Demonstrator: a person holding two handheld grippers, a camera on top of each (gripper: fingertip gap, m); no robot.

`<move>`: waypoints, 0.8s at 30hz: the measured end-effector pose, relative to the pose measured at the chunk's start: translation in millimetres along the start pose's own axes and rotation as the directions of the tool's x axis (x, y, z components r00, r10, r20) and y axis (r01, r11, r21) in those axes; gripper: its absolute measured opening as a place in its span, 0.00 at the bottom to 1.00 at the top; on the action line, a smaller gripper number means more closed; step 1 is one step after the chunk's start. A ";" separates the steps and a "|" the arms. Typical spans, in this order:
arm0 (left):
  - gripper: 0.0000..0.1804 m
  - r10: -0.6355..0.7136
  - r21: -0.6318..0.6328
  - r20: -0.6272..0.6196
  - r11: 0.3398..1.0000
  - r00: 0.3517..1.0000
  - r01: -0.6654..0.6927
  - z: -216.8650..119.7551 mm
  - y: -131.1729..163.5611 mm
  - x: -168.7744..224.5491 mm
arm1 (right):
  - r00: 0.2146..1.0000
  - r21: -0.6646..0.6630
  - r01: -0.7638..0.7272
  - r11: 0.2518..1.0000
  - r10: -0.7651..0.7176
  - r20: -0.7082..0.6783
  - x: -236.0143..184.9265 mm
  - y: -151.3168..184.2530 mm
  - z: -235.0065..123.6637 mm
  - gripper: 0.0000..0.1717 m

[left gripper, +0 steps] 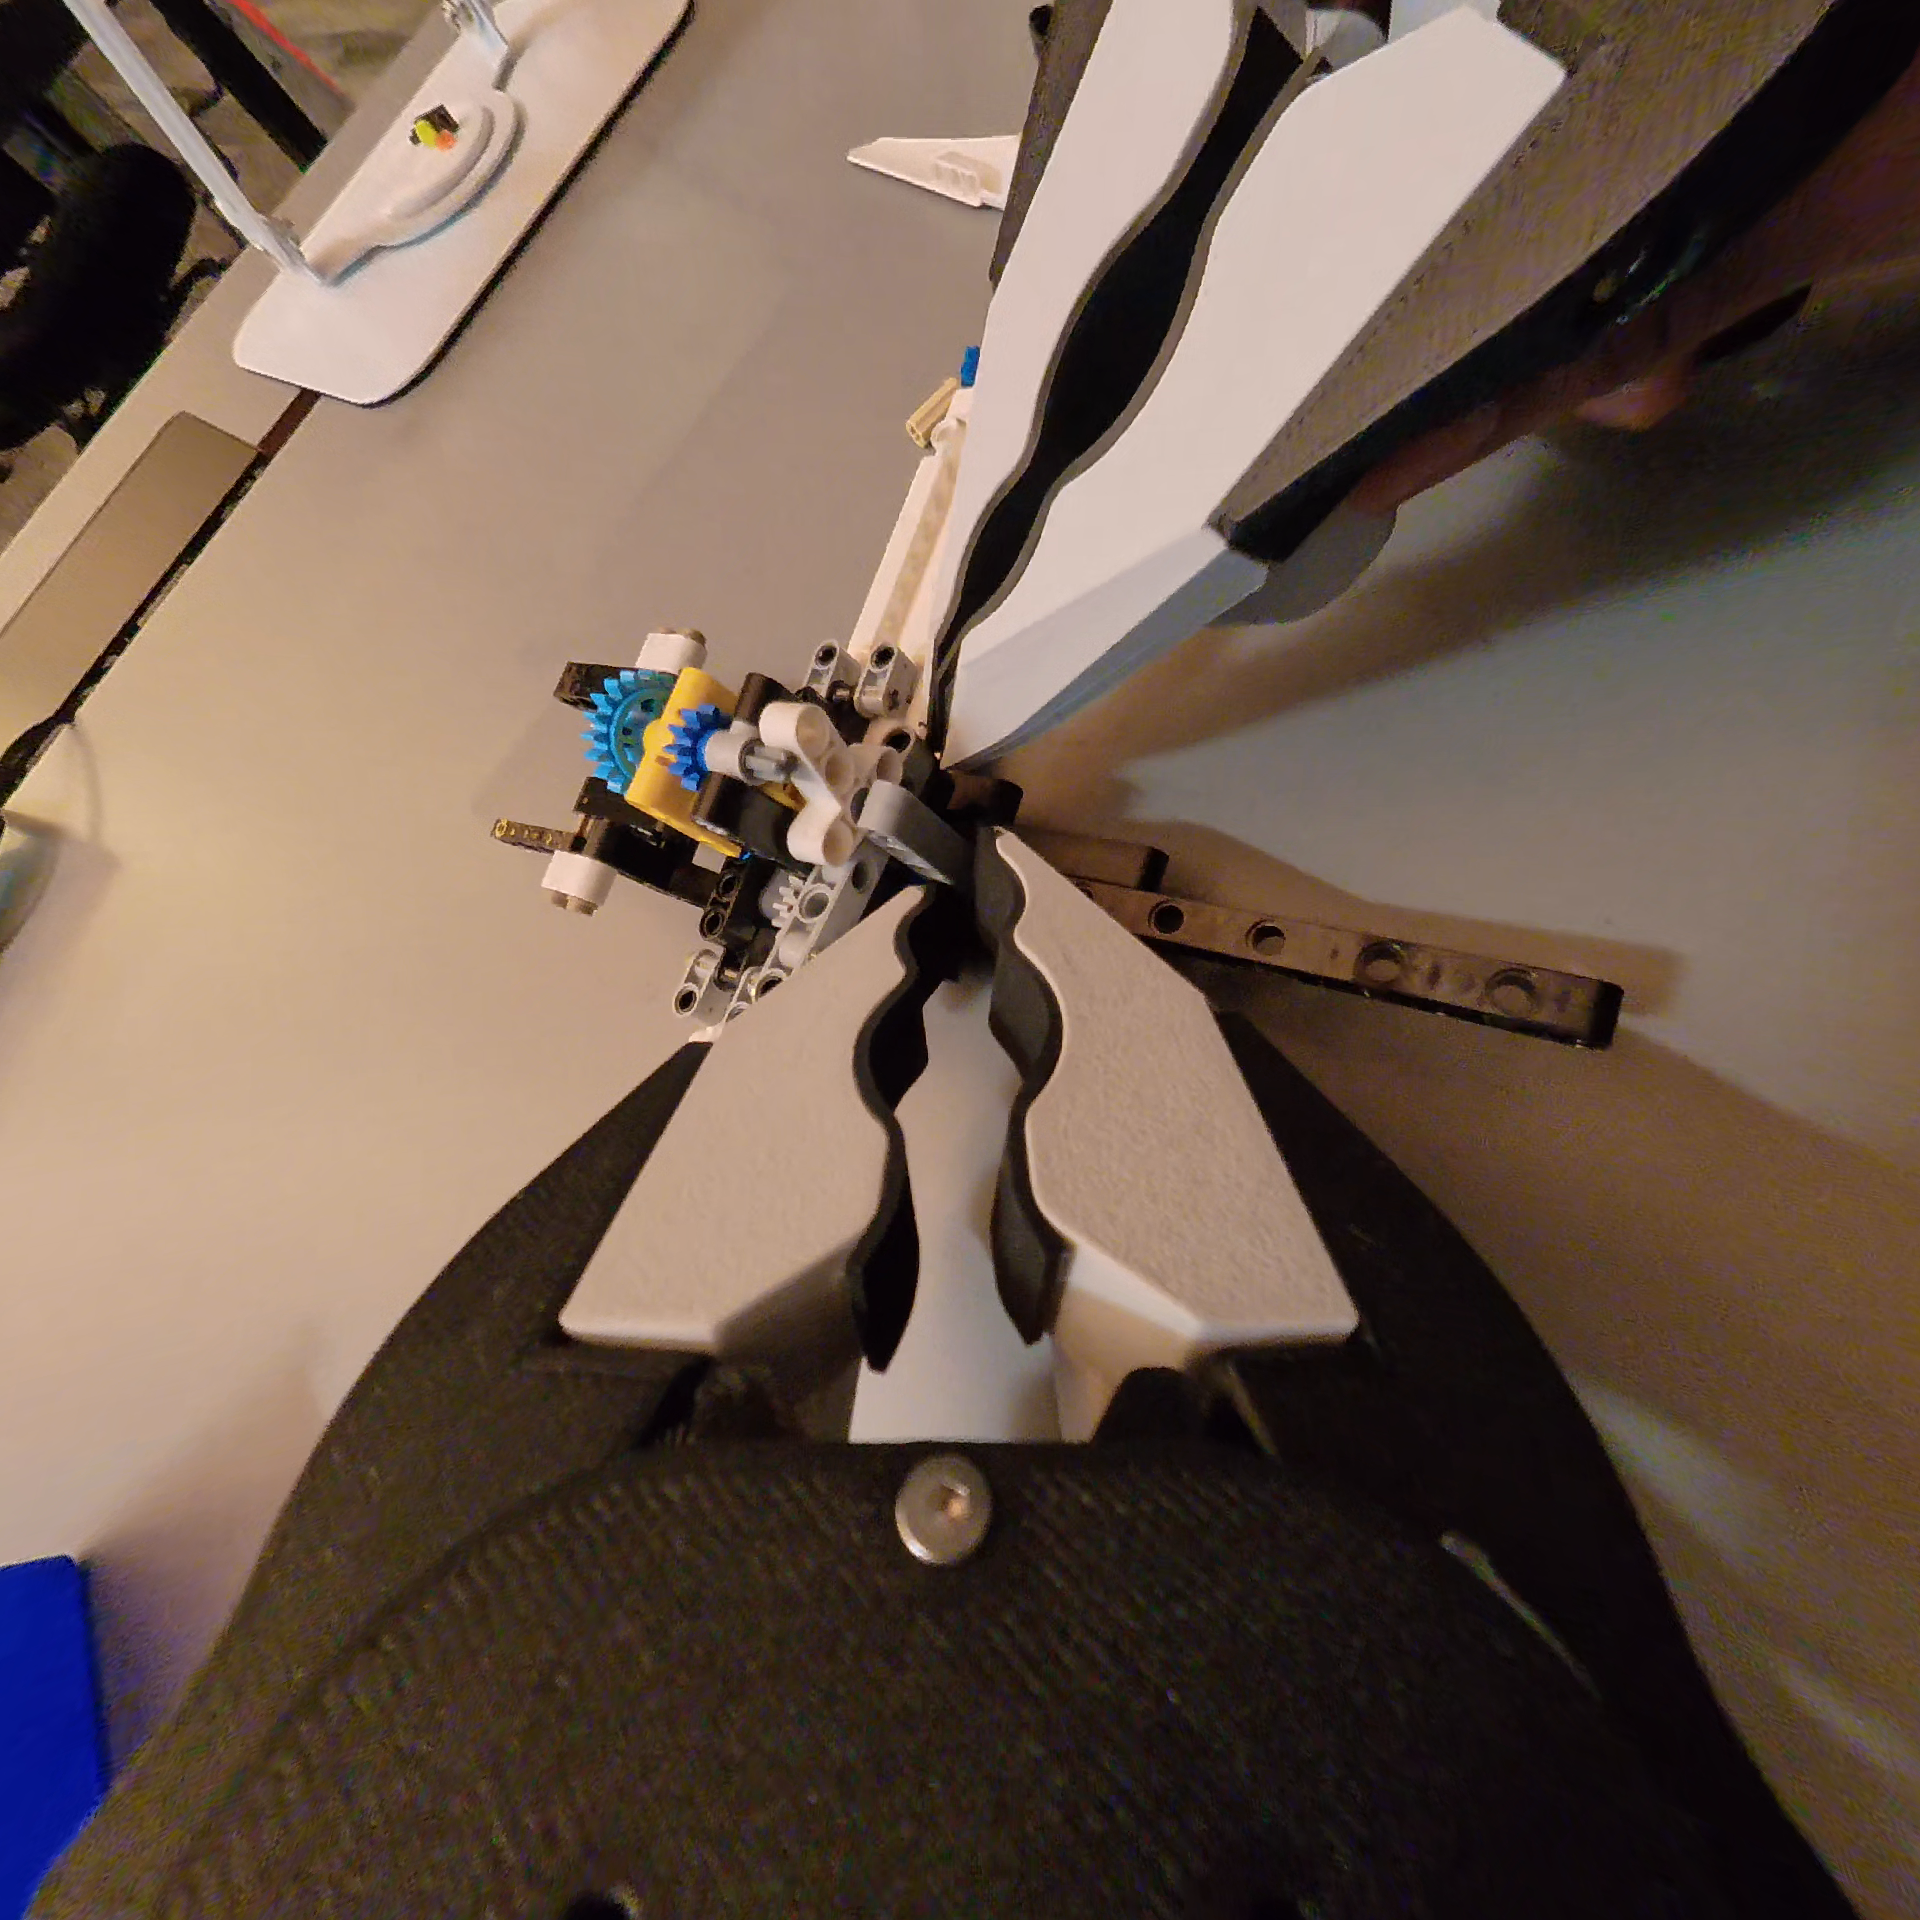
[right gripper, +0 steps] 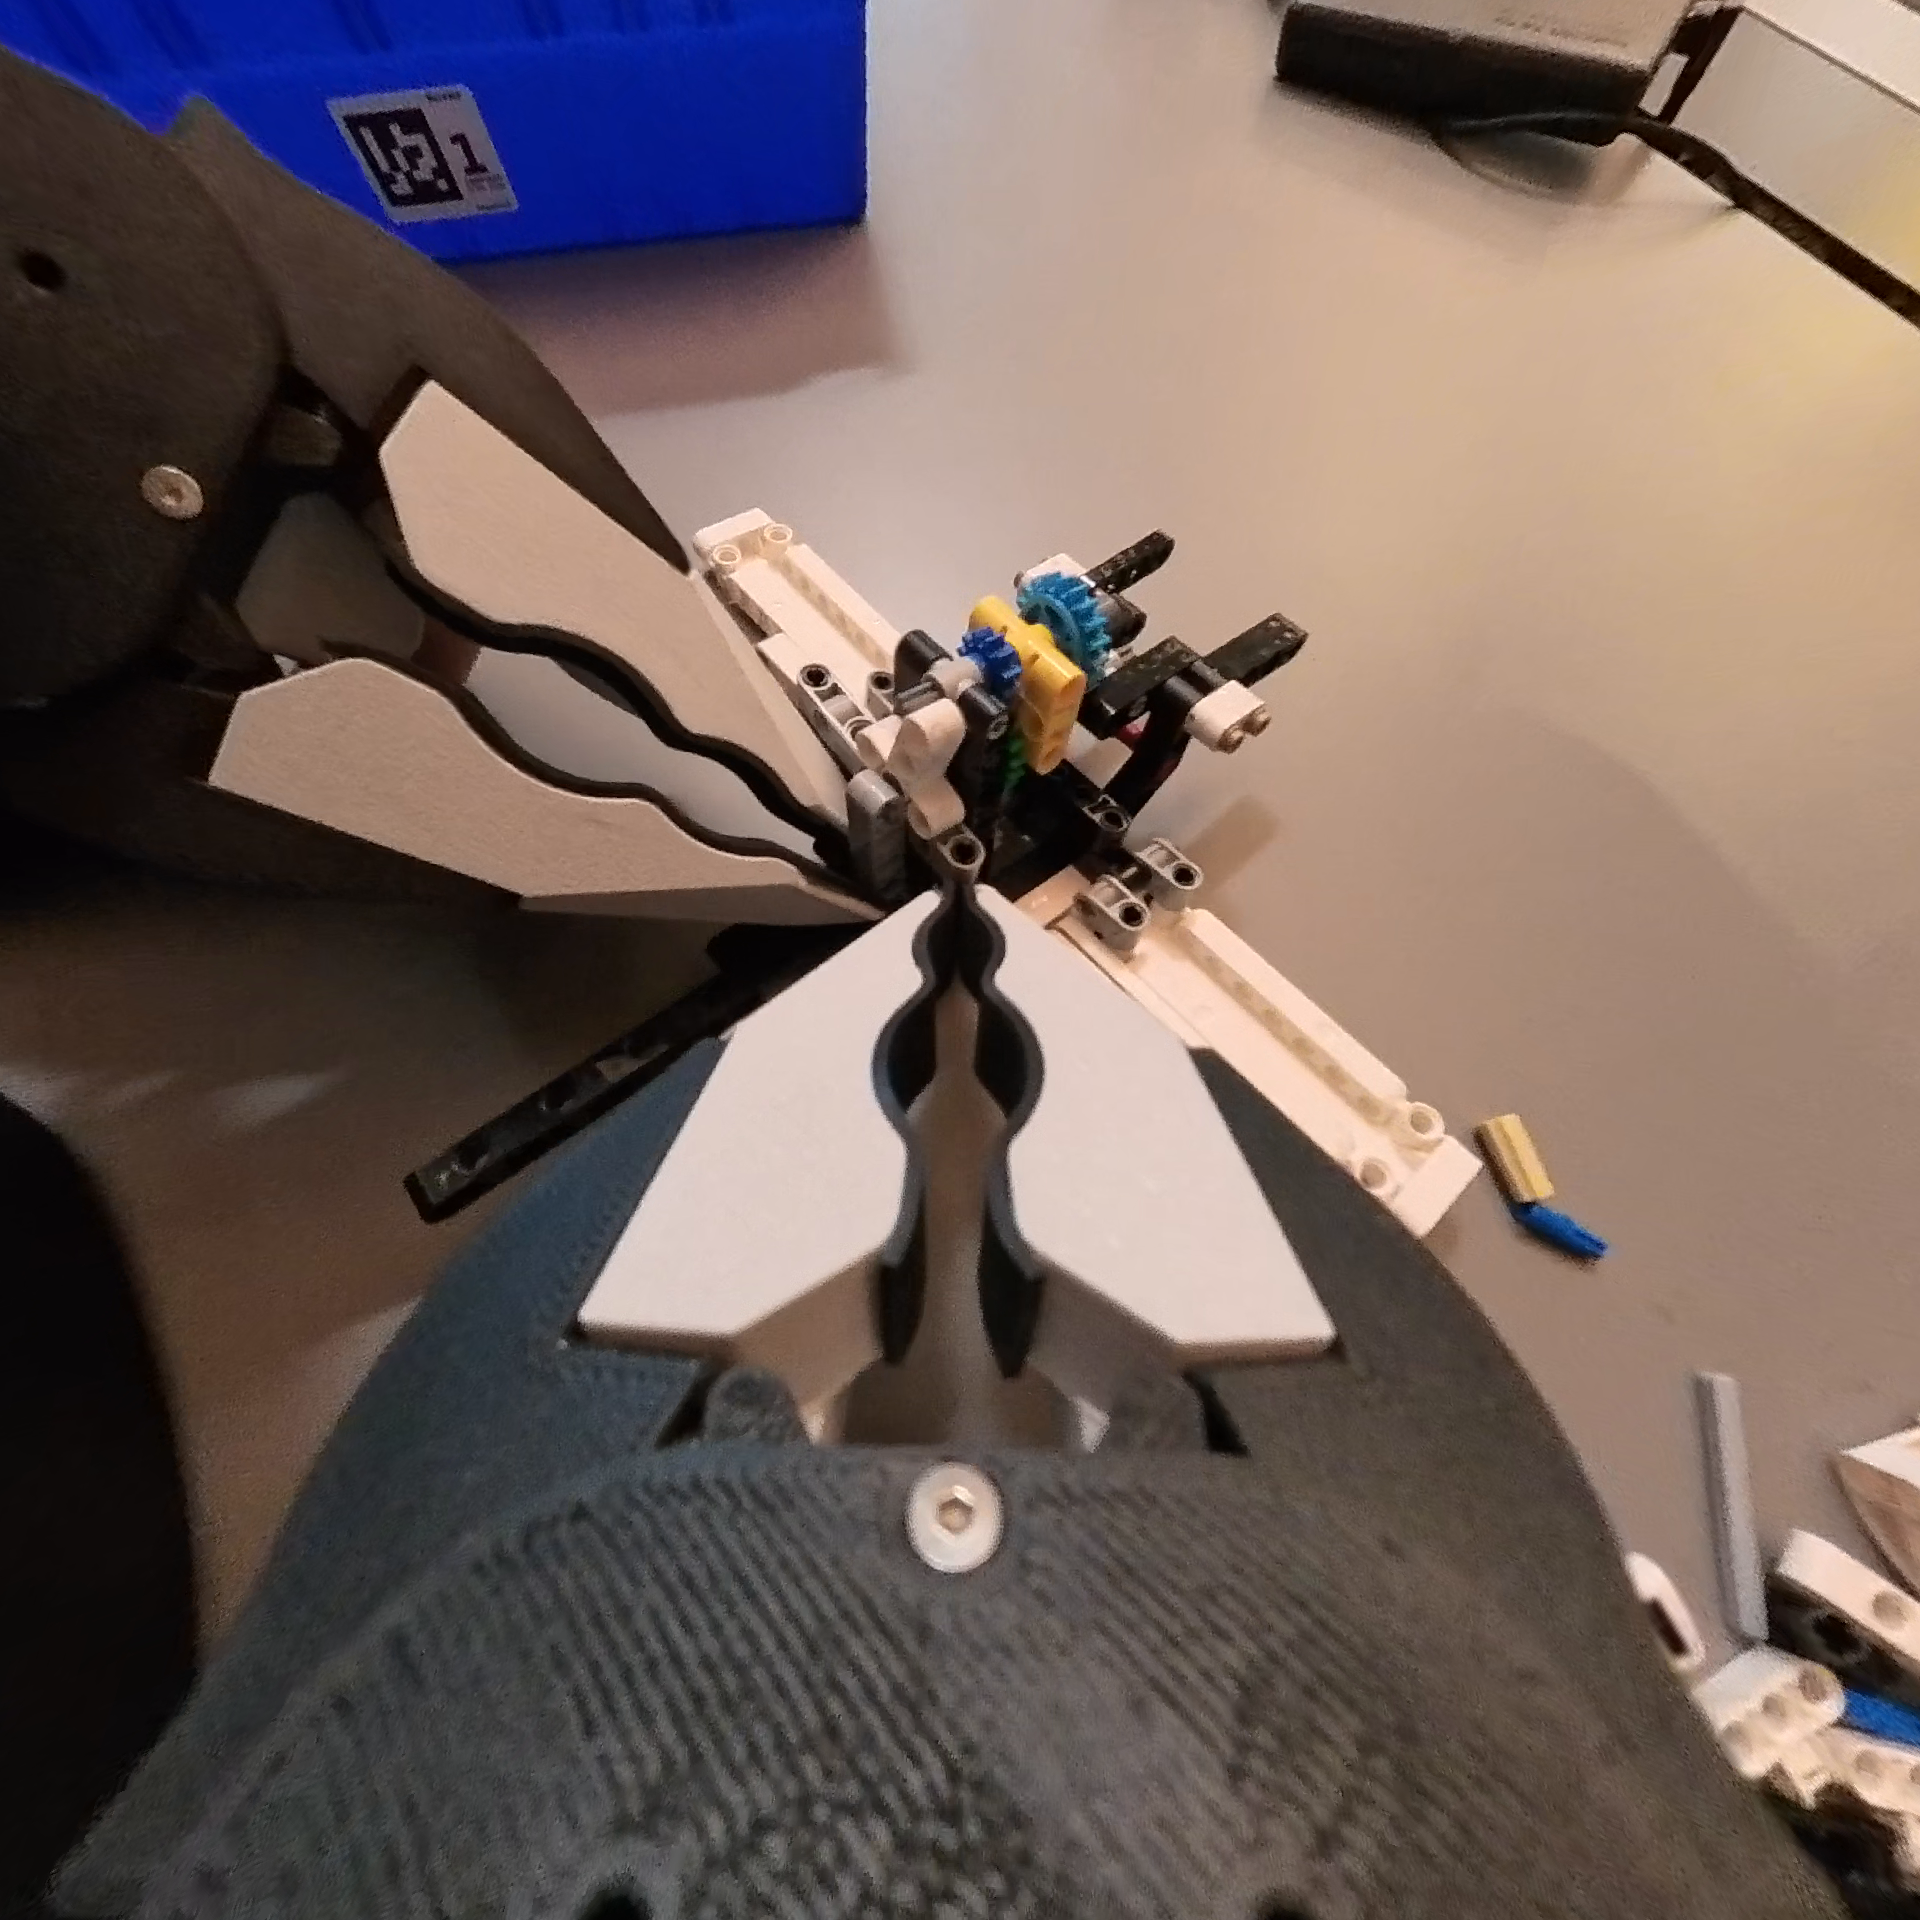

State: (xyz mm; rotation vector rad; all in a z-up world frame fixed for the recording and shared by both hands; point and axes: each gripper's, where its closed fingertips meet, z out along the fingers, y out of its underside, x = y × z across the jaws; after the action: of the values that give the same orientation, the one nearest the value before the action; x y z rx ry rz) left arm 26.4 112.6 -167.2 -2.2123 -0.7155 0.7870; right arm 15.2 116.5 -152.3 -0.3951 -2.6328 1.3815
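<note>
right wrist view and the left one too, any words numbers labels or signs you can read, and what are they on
White sticker on the blue bin: a black square code pattern, one large character beside it and tiny blurred print below. I do not quote writing.
Brick model: no writing visible.
Left wrist view: nothing readable.

Both your wrist cams sit right behind the jaws, angled down at the surface point(left gripper: 364, 623), super close. They face each other across the same brick model point(left gripper: 727, 790) point(right gripper: 1018, 717).
</note>
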 end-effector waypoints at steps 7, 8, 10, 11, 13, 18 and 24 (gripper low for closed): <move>0.01 -0.052 -0.031 -0.001 0.998 0.999 0.052 -0.9 0.1 3.5 | 0.997 0.021 -0.081 0.996 0.081 0.010 5.7 3.2 2.4 0.00; 0.01 -0.085 -0.035 -0.037 0.996 0.996 0.084 -4.1 0.3 7.6 | 0.997 0.016 -0.079 0.997 0.079 -0.009 8.4 4.9 2.1 0.00; 0.01 -0.162 -0.020 -0.131 0.987 0.978 0.161 -13.2 -1.3 17.3 | 0.996 0.002 -0.066 0.998 0.066 -0.058 14.8 9.1 0.8 0.00; 0.01 -0.189 -0.001 -0.162 0.981 0.968 0.192 -19.1 -3.0 18.8 | 0.996 -0.002 -0.061 0.998 0.061 -0.062 14.8 10.1 0.0 0.00; 0.02 -0.239 0.080 -0.231 0.961 0.943 0.264 -34.7 -13.6 18.4 | 0.996 0.016 -0.068 0.998 0.069 -0.060 12.7 7.2 -2.8 0.02; 0.11 -0.406 0.210 -0.263 0.861 0.875 0.463 -60.2 -28.6 -12.2 | 0.994 0.116 -0.105 0.988 0.106 0.004 -3.0 -10.8 -13.0 0.08; 0.25 -0.454 0.062 -0.202 0.878 0.868 0.474 -34.0 -5.3 -9.5 | 0.990 0.144 -0.134 0.980 0.125 0.069 -17.1 -13.8 -19.9 0.12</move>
State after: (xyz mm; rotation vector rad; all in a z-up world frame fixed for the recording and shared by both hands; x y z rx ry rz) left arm 42.4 95.7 -140.0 -1.8676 -1.0341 0.3627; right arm 34.1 119.6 -129.7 -0.5224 -2.5686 1.6411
